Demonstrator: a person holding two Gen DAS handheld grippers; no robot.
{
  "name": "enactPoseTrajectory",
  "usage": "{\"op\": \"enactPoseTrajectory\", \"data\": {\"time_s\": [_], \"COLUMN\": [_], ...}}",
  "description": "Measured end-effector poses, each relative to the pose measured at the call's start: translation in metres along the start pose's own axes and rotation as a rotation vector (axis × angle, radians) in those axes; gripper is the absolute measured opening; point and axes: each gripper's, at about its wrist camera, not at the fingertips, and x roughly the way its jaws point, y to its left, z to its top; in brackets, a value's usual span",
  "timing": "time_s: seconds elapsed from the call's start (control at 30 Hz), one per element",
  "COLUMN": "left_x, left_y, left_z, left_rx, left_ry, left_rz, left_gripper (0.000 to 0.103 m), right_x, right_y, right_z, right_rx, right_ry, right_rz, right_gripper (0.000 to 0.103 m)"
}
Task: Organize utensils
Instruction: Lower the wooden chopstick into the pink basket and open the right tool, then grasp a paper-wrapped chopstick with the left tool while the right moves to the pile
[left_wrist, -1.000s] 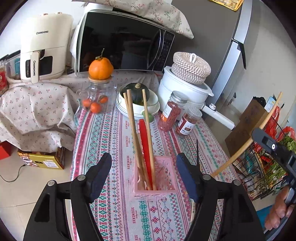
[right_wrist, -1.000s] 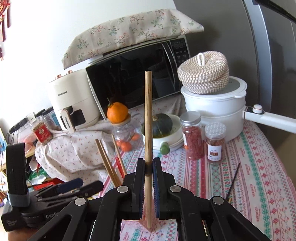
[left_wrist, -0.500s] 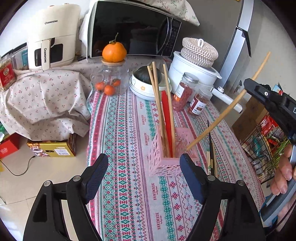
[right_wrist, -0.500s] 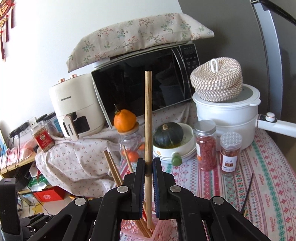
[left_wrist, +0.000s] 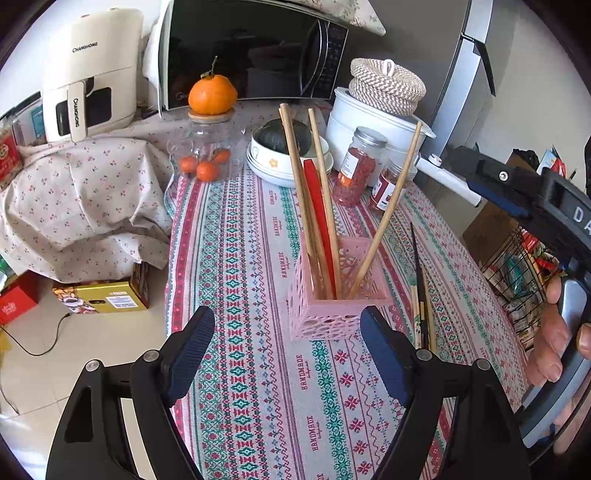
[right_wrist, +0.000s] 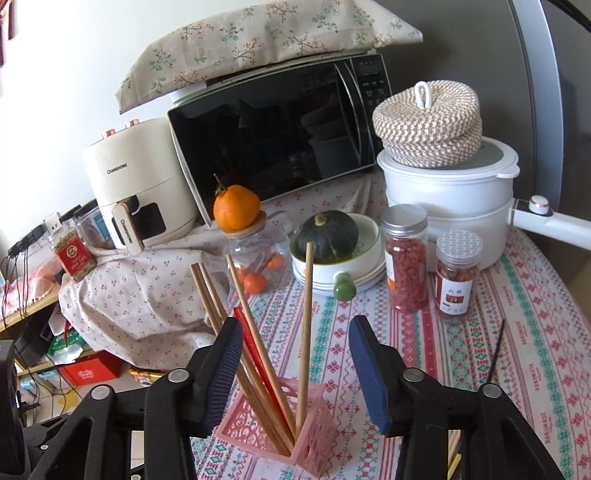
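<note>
Right wrist view: right hand-held gripper spread around the chopstick in the pink holder; left hand-held gripper spread, empty. Withdraw straight upward, clear of the stick.

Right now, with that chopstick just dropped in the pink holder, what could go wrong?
1. The pink holder looks light, and the tall chopsticks lean out past its rim, so a bump could tip it.
2. The right tool hangs open around the leaning chopstick; pulling away sideways could catch it.
3. The loose chopsticks lie close beside the holder, so picking them up may nudge it.
</note>
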Motion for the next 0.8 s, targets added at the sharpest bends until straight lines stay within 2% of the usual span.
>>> {"op": "enactPoseTrajectory", "data": {"time_s": [0.17, 0.3, 0.53, 0.8], "left_x": [0.002, 0.001, 0.005, 0.02], "left_y": [-0.008, -0.017, -0.039, -0.082], "left_z": [-0.003, -0.006, -0.009, -0.018], "left_rx": [0.028, 0.044, 0.074, 0.142], "left_ry": [0.004, 0.004, 0.021, 0.082], "left_rz": [0.015, 0.02, 0.018, -0.016], "left_gripper": [0.092, 0.097, 0.103, 0.103], "right_x": [-0.013, -0.021, -0.026, -0.029], "right_y": [-0.009, -0.021, -0.053, -0.109], "right_z": [-0.001, -0.005, -0.02, -0.04], "right_rx": [-0.006, -0.019, -0.023, 0.07], "right_ry": [0.005, 0.024, 0.115, 0.25], "right_rz": [0.0, -0.027, -0.099, -0.196], "right_gripper": [0.076, 0.081, 0.086, 0.088]}}
